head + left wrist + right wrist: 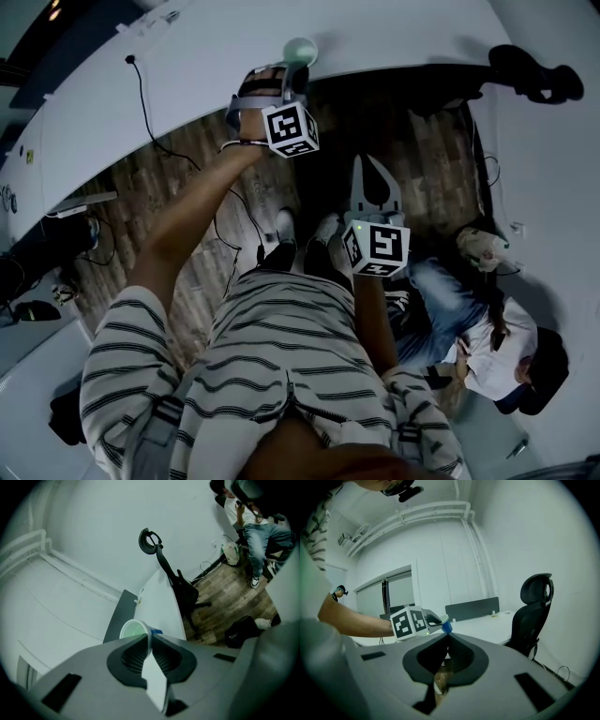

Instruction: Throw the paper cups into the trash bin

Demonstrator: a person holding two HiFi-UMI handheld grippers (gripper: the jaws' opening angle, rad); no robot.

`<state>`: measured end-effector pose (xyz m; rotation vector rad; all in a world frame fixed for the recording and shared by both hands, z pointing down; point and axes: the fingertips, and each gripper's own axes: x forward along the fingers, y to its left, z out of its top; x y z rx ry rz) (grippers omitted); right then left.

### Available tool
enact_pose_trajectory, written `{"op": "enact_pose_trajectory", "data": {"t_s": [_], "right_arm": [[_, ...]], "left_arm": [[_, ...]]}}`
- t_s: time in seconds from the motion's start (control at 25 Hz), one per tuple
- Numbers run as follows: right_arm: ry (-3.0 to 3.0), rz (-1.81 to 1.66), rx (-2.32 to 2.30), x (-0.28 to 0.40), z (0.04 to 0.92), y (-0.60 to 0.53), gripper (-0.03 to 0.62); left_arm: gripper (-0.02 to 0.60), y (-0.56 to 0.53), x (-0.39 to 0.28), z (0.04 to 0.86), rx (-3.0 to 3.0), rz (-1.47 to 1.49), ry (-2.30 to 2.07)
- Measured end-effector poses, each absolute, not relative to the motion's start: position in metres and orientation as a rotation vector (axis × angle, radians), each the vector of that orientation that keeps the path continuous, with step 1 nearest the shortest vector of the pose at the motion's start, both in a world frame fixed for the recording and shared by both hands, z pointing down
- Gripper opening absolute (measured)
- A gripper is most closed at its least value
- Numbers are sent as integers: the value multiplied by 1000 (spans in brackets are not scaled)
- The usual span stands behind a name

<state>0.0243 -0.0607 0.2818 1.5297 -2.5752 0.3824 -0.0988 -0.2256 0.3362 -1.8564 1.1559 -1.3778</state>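
A white paper cup (300,49) with a blue band is held out over the edge of the white table (187,75), my left gripper (292,70) shut on its rim. In the left gripper view the cup (133,630) shows its greenish inside just past the closed jaws. The right gripper view shows that cup (443,623) and the left gripper's marker cube (408,622) ahead. My right gripper (375,173) hangs lower over the wooden floor, shut with nothing in it. No trash bin shows in any view.
A black office chair (530,75) stands at the table's right end. A person sits on the floor at the right (469,319), a white bag (483,248) beside them. A black bag (241,631) lies on the floor. Cables run under the table.
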Motion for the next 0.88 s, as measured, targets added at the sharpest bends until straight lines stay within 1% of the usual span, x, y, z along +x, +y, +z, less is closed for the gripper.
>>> {"op": "enact_pose_trajectory", "data": {"t_s": [0.36,0.88], "right_arm": [[-2553,376,1567,36,281,-52,11],[-2489,426,1600,53,307,-40,11]], "left_arm": [[48,-187,-75,343,-1884,-1371,1108],[48,-140,-34,385,-1956,-1384,965]]}}
